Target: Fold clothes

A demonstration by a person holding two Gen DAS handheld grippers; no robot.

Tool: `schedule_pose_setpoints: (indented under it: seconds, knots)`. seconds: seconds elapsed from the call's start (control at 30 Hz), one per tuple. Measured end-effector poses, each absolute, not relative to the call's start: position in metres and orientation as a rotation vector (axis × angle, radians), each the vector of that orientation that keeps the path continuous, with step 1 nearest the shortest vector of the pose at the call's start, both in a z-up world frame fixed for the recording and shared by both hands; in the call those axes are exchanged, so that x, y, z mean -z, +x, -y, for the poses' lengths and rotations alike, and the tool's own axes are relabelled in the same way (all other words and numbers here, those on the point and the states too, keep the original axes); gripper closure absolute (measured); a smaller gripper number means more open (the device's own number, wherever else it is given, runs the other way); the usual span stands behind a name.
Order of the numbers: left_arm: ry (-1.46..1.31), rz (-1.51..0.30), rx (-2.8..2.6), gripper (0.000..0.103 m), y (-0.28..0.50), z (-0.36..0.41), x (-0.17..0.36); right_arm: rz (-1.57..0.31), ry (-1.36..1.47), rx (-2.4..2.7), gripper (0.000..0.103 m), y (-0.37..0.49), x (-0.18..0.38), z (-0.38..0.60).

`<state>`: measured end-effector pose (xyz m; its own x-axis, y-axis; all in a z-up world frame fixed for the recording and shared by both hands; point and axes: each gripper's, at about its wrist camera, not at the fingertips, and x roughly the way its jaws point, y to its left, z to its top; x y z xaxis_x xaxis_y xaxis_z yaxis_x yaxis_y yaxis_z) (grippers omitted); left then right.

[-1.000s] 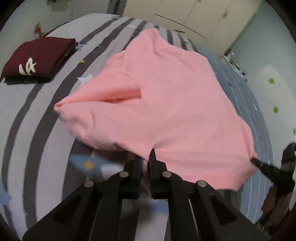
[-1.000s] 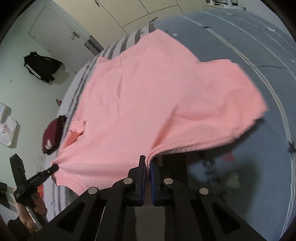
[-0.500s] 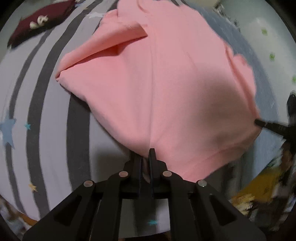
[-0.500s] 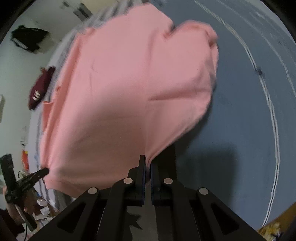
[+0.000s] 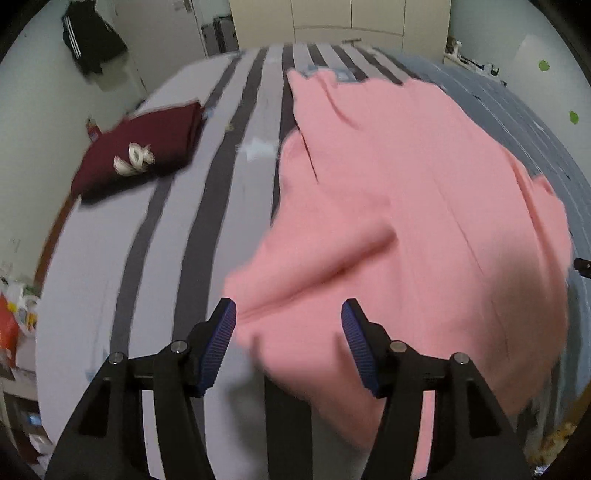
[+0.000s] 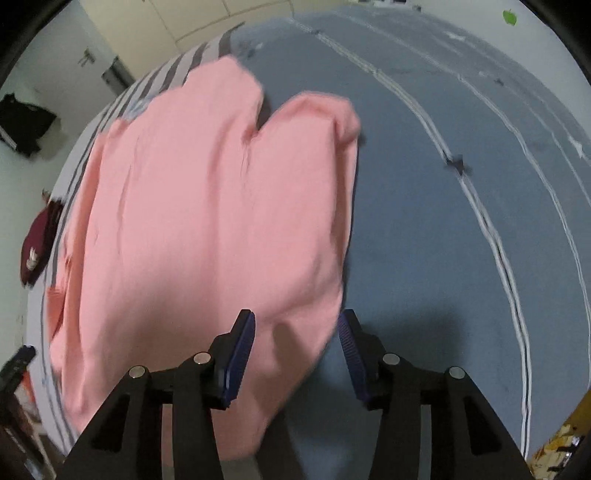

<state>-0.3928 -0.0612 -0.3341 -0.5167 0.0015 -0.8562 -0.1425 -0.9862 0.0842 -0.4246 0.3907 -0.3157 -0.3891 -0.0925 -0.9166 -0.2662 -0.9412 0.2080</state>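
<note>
The pink shirt [image 5: 413, 229] lies spread over the bed, a soft matte knit with shallow creases running along its length and one thicker fold bunched up near its closer edge. Its outline is rounded and loose rather than squared, and motion blur softens the hem closest to the cameras. From the right wrist view the same pink shirt [image 6: 207, 221] shows a notch at the far end where two rounded lobes of cloth meet, with a dark gap of bedding between them.

The left gripper [image 5: 288, 332] stands with its jaws wide apart, ridged blue pads [image 5: 218, 343] facing each other across the shirt's near edge, nothing pinched between them. The right gripper [image 6: 295, 350] is likewise spread wide, its blue ribbed pads [image 6: 240, 358] either side of the shirt's lower corner, the cloth lying loose in the gap.

The bedsheet [image 5: 155, 258] under the shirt's left half is pale grey with broad dark stripes and small star prints; the part to the right is a slate blue cover [image 6: 461, 221] crossed by thin white double lines and dark stars. A folded maroon garment [image 5: 144, 151] with a white emblem sits flat on the striped side, well apart from the pink one. A black jacket [image 5: 92, 40] with white stripes hangs on the wall behind, beside cream wardrobe doors [image 5: 351, 18]
</note>
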Motion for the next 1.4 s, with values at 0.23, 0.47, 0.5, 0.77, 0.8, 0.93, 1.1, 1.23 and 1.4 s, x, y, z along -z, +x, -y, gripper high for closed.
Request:
schedule_pose_setpoints:
  seconds: [0.23,0.47,0.5,0.77,0.8,0.93,1.1,1.23,1.4]
  knots:
    - [-1.436,-0.603,-2.557,0.047,-0.437,0.010,0.387,-0.494,-1.610,-2.599,0.059,-0.477,0.310,-0.373]
    - [-1.497,-0.453,-2.479,0.101,-0.450,0.018,0.392,-0.537,-1.721,-2.666,0.059,-0.474,0.333,-0.340]
    - [-1.509,-0.385,-2.498,0.101,-0.453,0.030,0.386,-0.524,-1.744,-2.668,0.059,-0.475,0.337,-0.334]
    - [-1.524,0.227,-2.838,0.101,-0.439,0.185,0.311,-0.409,-1.865,-2.608,0.059,-0.479,0.368,-0.309]
    - [-1.544,0.292,-2.871,0.101,-0.436,0.206,0.311,-0.401,-1.868,-2.603,0.059,-0.479,0.370,-0.308]
    - [-1.658,0.594,-2.860,0.101,-0.416,0.268,0.333,-0.389,-1.873,-2.592,0.059,-0.479,0.372,-0.309]
    - [-1.773,0.575,-2.801,0.099,-0.421,0.273,0.368,-0.349,-1.880,-2.592,0.059,-0.477,0.372,-0.308]
    - [-1.820,0.720,-2.849,0.087,-0.415,0.276,0.372,-0.352,-1.857,-2.593,0.060,-0.473,0.366,-0.314]
    - [-1.855,0.750,-2.987,0.068,-0.399,0.284,0.361,-0.419,-1.769,-2.588,0.060,-0.464,0.351,-0.339]
